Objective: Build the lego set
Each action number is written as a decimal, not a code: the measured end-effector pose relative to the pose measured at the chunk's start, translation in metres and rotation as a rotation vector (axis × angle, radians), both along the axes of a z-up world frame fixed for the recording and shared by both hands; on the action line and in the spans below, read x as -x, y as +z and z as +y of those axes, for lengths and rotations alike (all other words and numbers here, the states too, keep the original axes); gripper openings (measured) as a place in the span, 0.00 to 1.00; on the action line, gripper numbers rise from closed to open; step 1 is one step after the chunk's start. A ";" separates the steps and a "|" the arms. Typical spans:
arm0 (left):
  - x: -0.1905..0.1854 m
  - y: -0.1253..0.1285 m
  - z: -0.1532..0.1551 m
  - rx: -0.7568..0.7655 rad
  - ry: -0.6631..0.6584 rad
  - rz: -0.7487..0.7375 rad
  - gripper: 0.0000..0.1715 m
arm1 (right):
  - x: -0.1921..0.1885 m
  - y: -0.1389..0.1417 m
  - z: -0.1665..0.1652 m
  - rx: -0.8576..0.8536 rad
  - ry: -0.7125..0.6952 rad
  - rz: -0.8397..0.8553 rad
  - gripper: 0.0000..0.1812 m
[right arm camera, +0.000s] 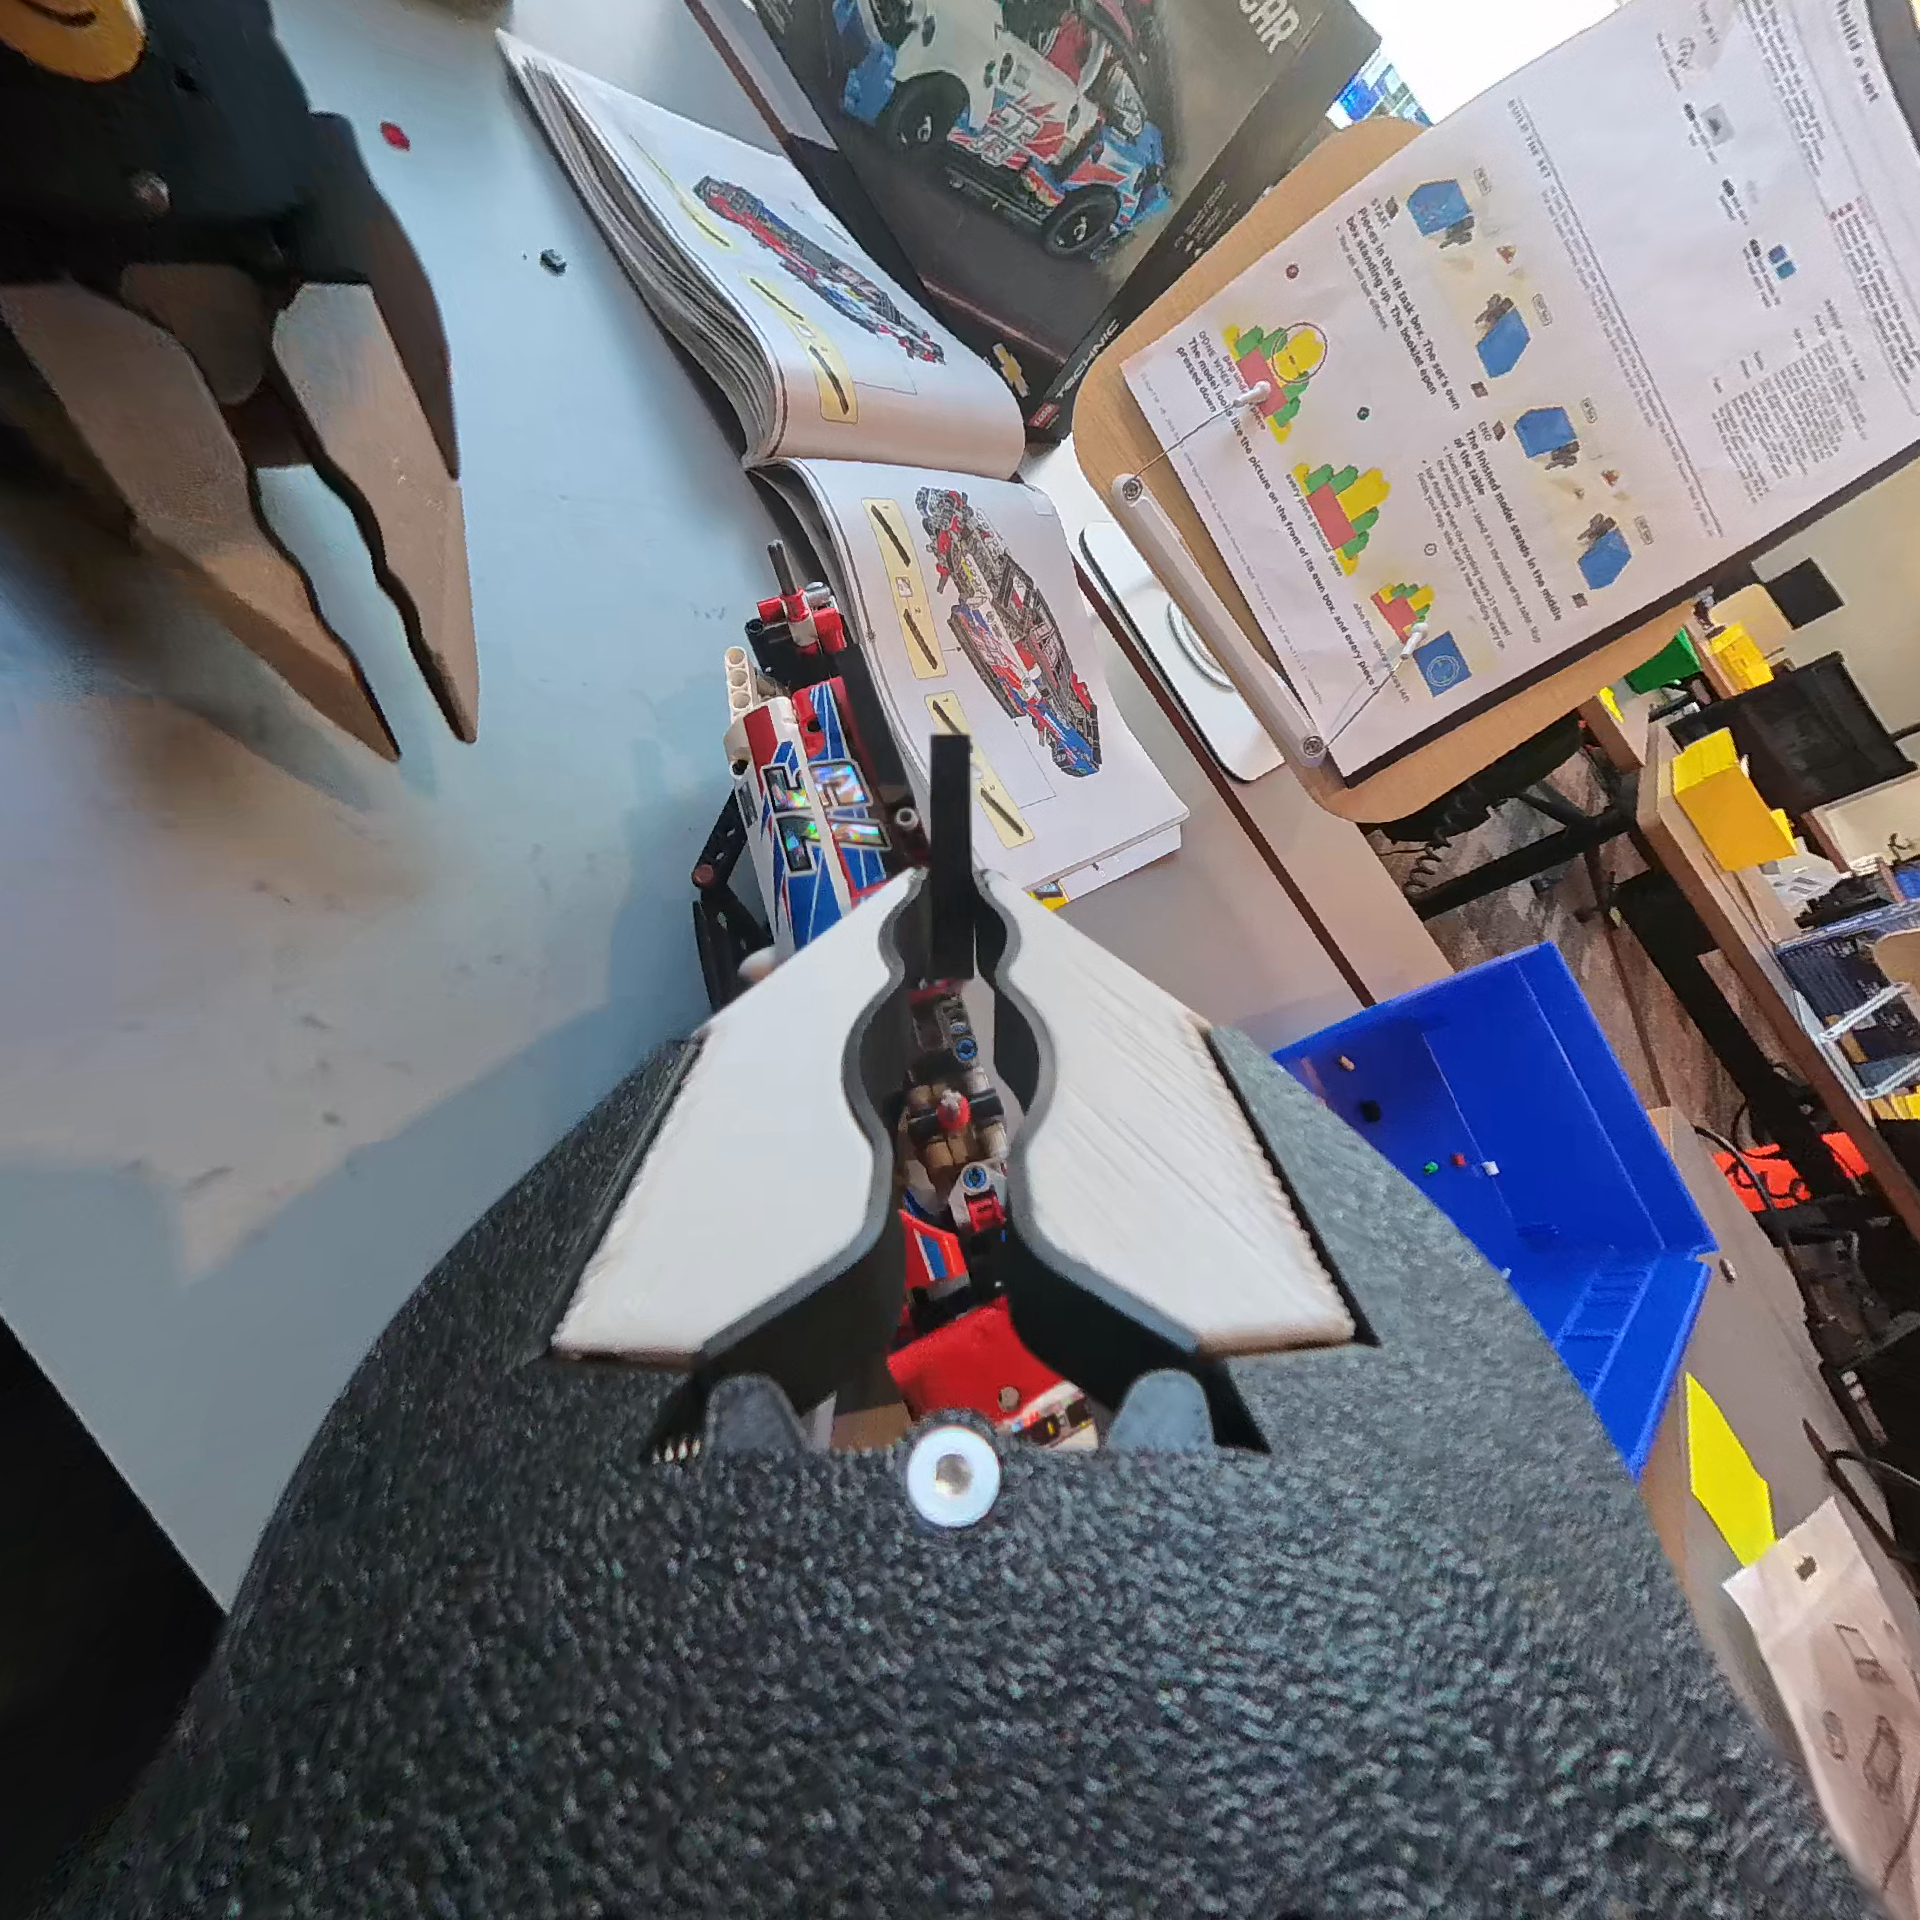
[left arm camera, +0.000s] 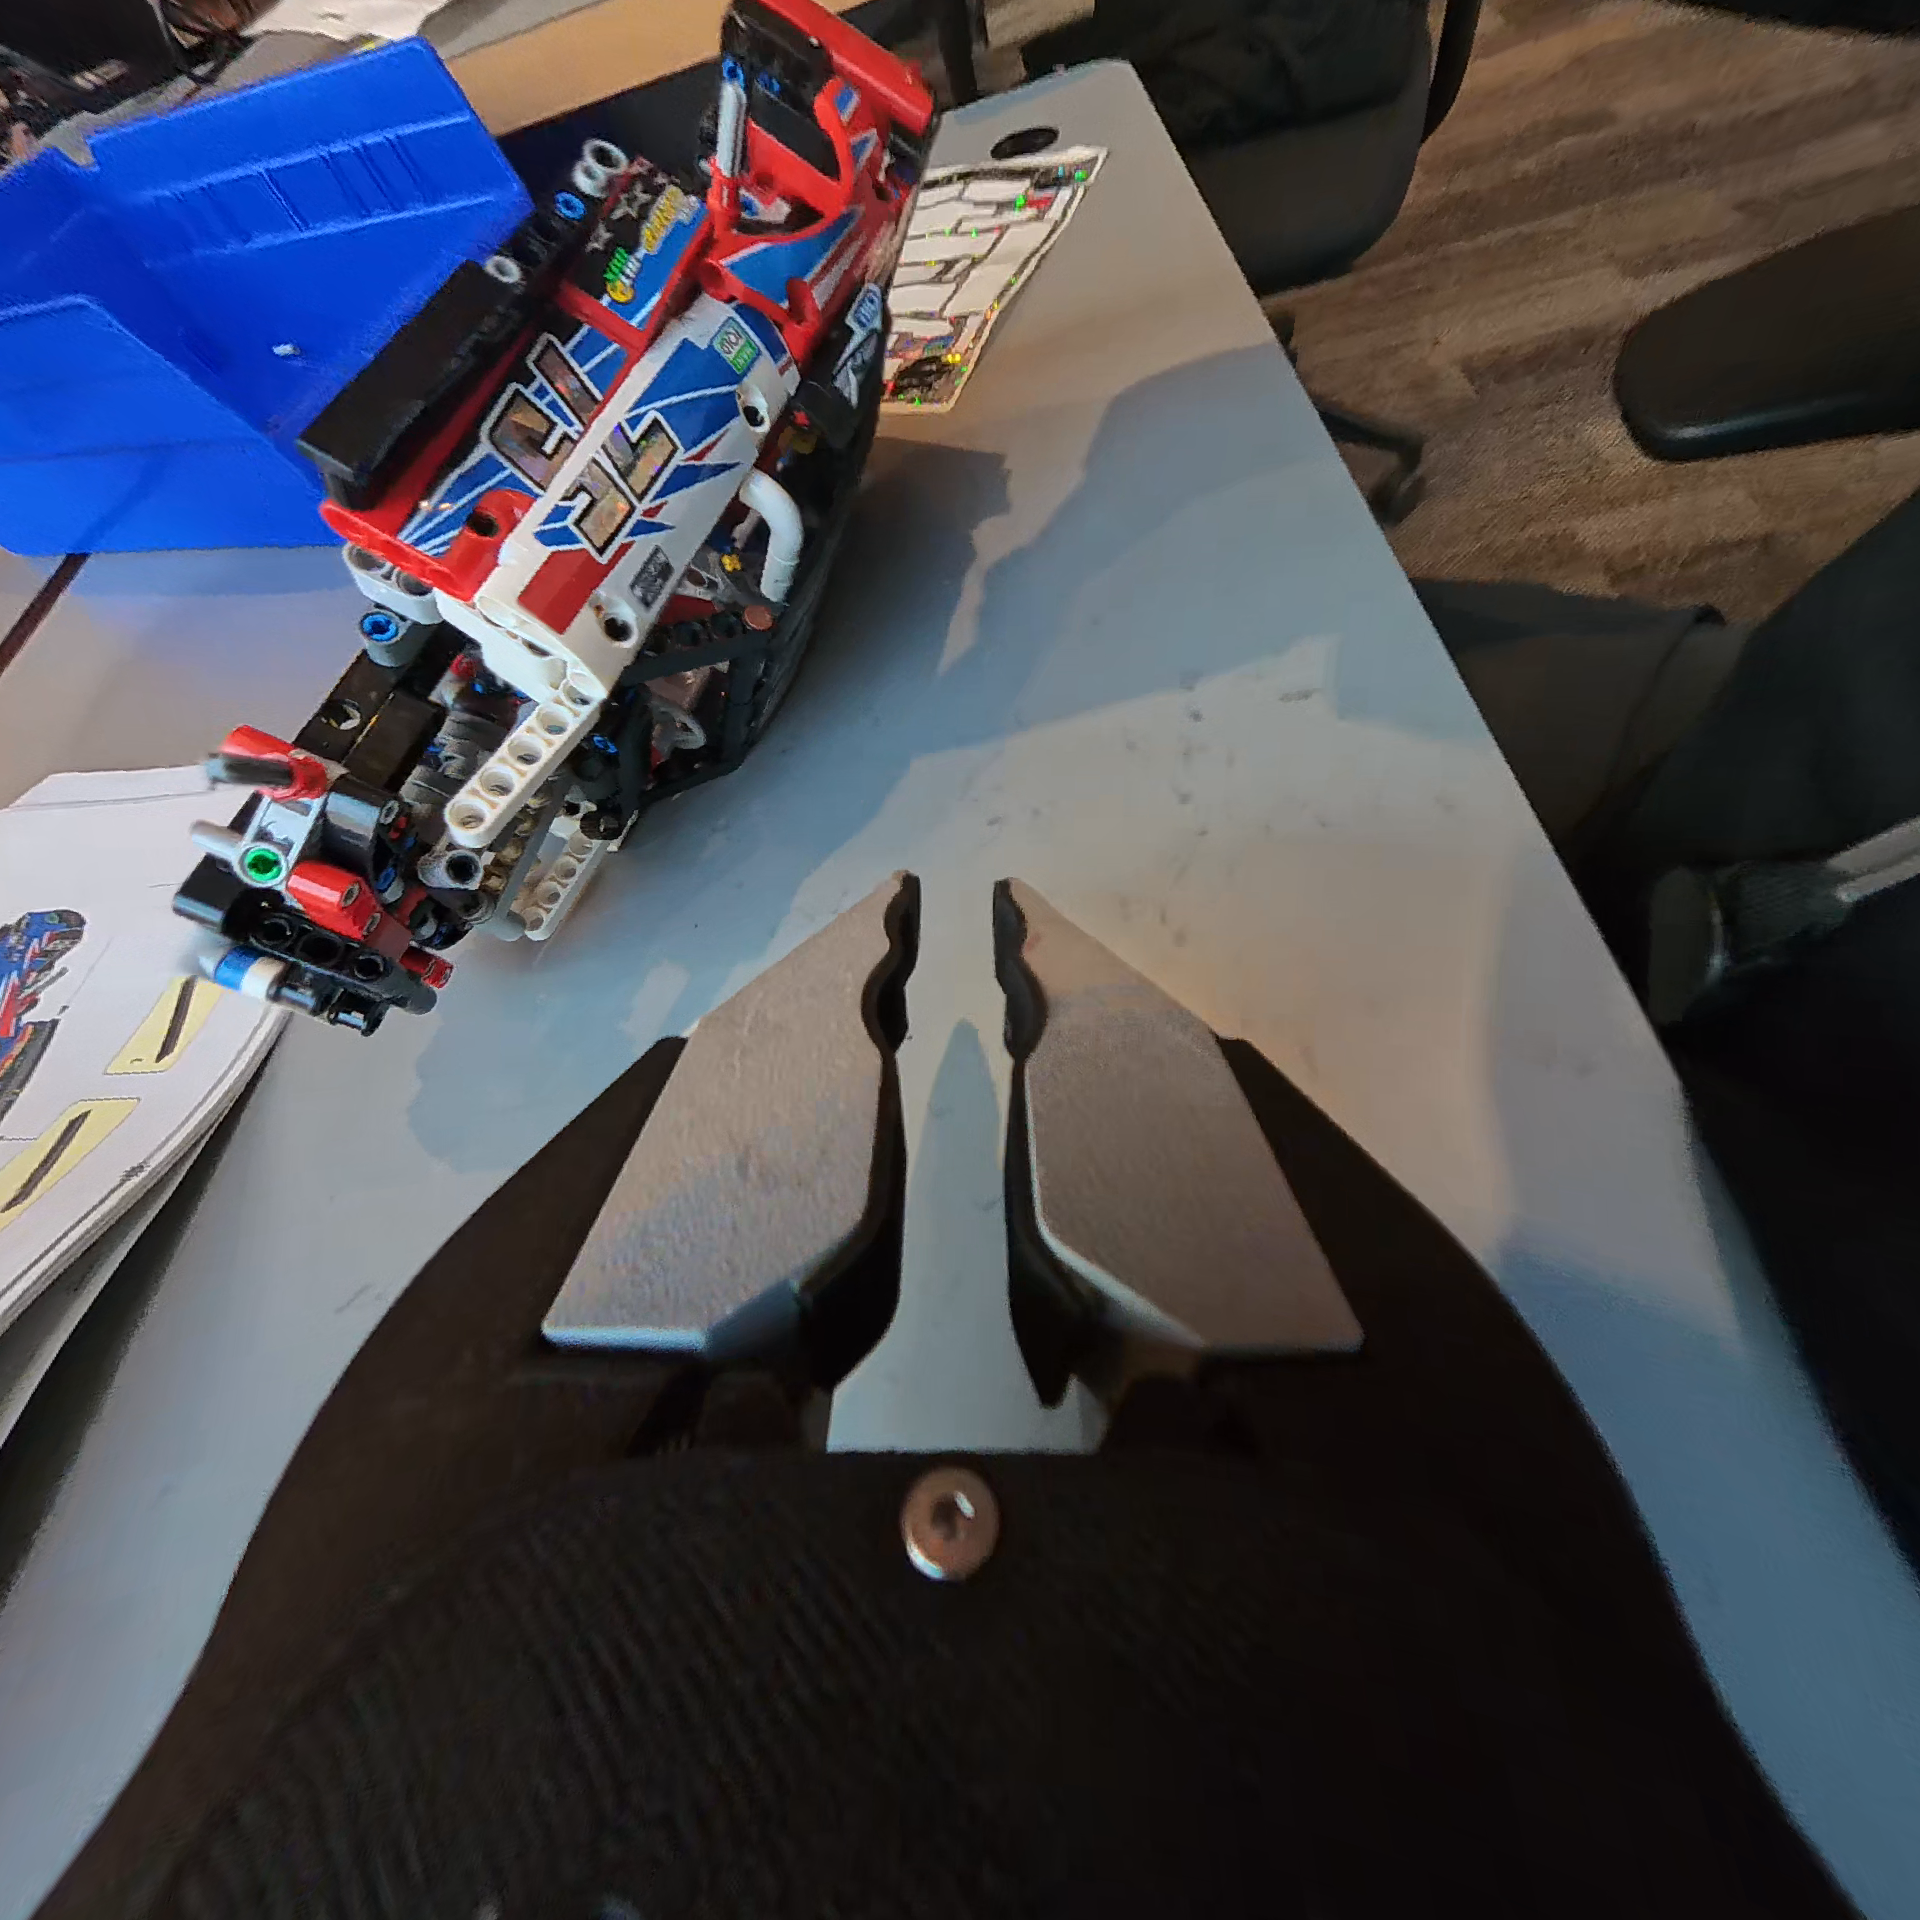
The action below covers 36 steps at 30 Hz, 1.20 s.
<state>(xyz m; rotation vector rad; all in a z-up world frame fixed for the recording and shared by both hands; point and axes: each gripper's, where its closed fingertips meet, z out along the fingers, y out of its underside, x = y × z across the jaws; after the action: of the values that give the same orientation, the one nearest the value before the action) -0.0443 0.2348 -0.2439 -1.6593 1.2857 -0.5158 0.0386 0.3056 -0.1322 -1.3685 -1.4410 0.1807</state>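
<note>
The red, white and blue lego car (left arm camera: 582, 520) lies on the grey table (left arm camera: 1143, 727), with a long black piece (left arm camera: 416, 374) along its side next to the blue bin. My left gripper (left arm camera: 956, 894) hovers over bare table to the right of the car's front end, jaws slightly apart and empty. It also shows in the right wrist view (right arm camera: 431, 732). My right gripper (right arm camera: 951, 914) is shut on a thin black beam (right arm camera: 951, 821) that sticks out past the fingertips. It is held over the car (right arm camera: 800, 810), whose parts show between the fingers.
A blue bin (left arm camera: 208, 260) stands against the car; in the right wrist view (right arm camera: 1507, 1143) a few small parts lie in it. The open instruction booklet (right arm camera: 904, 436), set box (right arm camera: 1039, 156), sheet on a stand (right arm camera: 1507, 364) and sticker sheet (left arm camera: 987, 260) surround the car. The table edge (left arm camera: 1455, 623) runs along the right. The grippers' ends are close to 15 centimeters from one another. About 8 centimeters separates my right fingertips from the long black piece (left arm camera: 416, 374). My right wrist view (right arm camera: 864, 723) looks at it from another angle.
</note>
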 end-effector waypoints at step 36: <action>-0.044 0.083 0.100 0.756 -0.374 -0.065 0.21 | 0.005 -0.030 0.020 0.114 0.100 -0.272 0.03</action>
<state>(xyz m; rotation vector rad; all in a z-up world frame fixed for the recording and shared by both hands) -0.0002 0.3349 -0.1612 -1.9675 1.4560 -1.4042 0.0335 0.3257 -0.1621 -1.4560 -1.7499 0.1466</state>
